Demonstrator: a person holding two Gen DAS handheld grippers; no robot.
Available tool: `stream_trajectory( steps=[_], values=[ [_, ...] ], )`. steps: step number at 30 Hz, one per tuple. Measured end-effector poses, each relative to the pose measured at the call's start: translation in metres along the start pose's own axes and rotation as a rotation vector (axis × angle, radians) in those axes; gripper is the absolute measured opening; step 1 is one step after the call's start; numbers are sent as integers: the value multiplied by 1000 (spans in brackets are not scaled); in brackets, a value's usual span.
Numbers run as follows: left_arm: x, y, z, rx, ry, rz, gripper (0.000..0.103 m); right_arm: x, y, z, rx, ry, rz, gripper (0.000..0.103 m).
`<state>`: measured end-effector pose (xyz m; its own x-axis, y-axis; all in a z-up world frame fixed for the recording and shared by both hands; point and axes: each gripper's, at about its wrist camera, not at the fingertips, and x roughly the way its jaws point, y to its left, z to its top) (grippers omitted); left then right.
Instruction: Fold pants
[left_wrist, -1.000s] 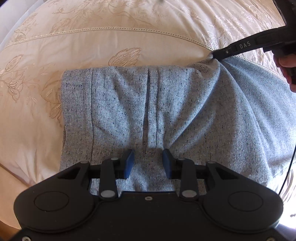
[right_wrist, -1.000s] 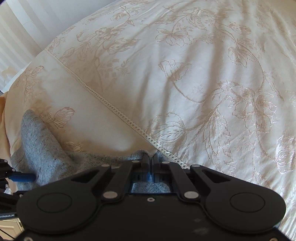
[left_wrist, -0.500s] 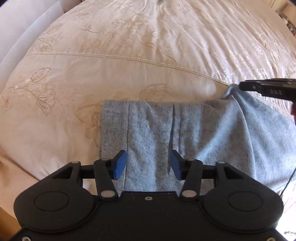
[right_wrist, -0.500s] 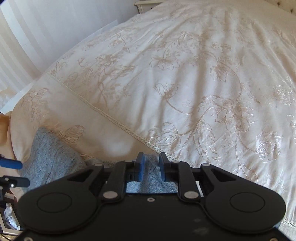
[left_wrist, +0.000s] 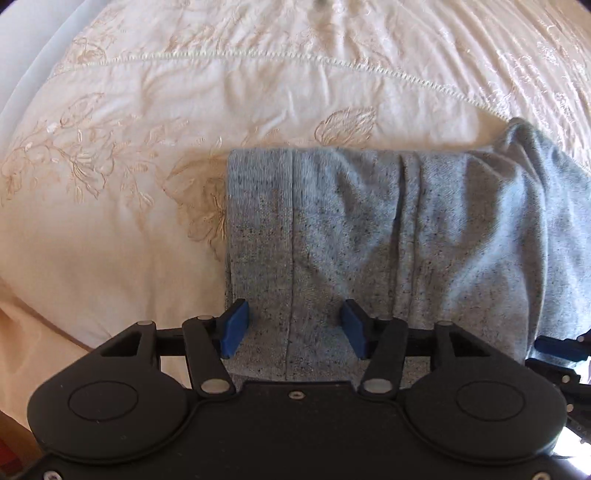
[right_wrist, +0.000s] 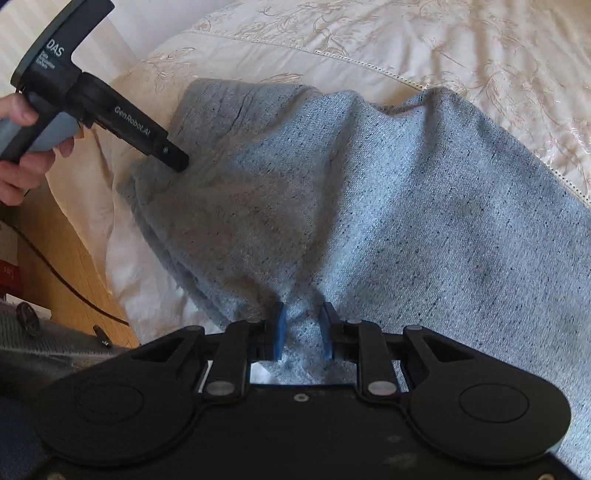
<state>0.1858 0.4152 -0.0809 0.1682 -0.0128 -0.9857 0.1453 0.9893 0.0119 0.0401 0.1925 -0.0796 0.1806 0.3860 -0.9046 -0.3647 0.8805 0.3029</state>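
While my left gripper (left_wrist: 291, 332) gapes wide, empty above grey pants (left_wrist: 369, 229), right gripper (right_wrist: 301, 332) narrow, pads flanking bunched fabric, on bed (left_wrist: 110, 240).

A bedroom in a home – a wide bed under a cream bedspread (left_wrist: 155, 236) embroidered with flowers fills both views, with wooden floor (right_wrist: 70, 266) at the near left

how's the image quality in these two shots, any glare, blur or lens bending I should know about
Left wrist view: fisheye bends the bedspread seam into an arc, sunlit sheen washes out the upper right, and the pants look slightly soft. Right wrist view: corners curve too, the pants weave is sharper, and bright patches sit by the bed edge.
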Motion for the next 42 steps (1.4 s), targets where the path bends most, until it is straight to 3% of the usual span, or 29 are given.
stream_trajectory(
  steps=[3,7,11,16,20,26,29,34,36,38,40,41,42],
  values=[
    [-27,1,19,4,-125,-10,62,-7,-9,4,68,-35,2,24],
    [-26,13,46,-30,-160,-13,71,-12,-12,19,70,-73,-10,24],
    [1,23,61,-54,-81,3,71,-18,-14,33,72,-104,-11,24],
    [33,33,56,-134,82,-103,72,-23,-1,32,1,-125,-8,24],
    [33,26,48,-116,65,-95,72,-24,34,34,-176,-130,34,28],
    [26,8,44,-23,60,-57,50,8,103,46,-465,-109,68,32],
    [21,7,44,-4,62,-55,45,27,132,54,-547,-108,78,32],
    [22,26,55,-60,81,-91,43,65,163,55,-654,-73,-3,32],
    [22,28,54,-61,77,-88,40,71,163,55,-648,-81,-2,26],
    [16,29,52,-62,64,-87,35,63,157,60,-572,-95,44,6],
    [6,33,47,-81,55,-89,30,50,154,64,-515,-113,72,6],
    [0,37,44,-92,52,-96,18,44,153,65,-489,-123,90,6],
    [-5,40,41,-104,51,-105,17,38,153,65,-469,-134,105,6]
  ],
)
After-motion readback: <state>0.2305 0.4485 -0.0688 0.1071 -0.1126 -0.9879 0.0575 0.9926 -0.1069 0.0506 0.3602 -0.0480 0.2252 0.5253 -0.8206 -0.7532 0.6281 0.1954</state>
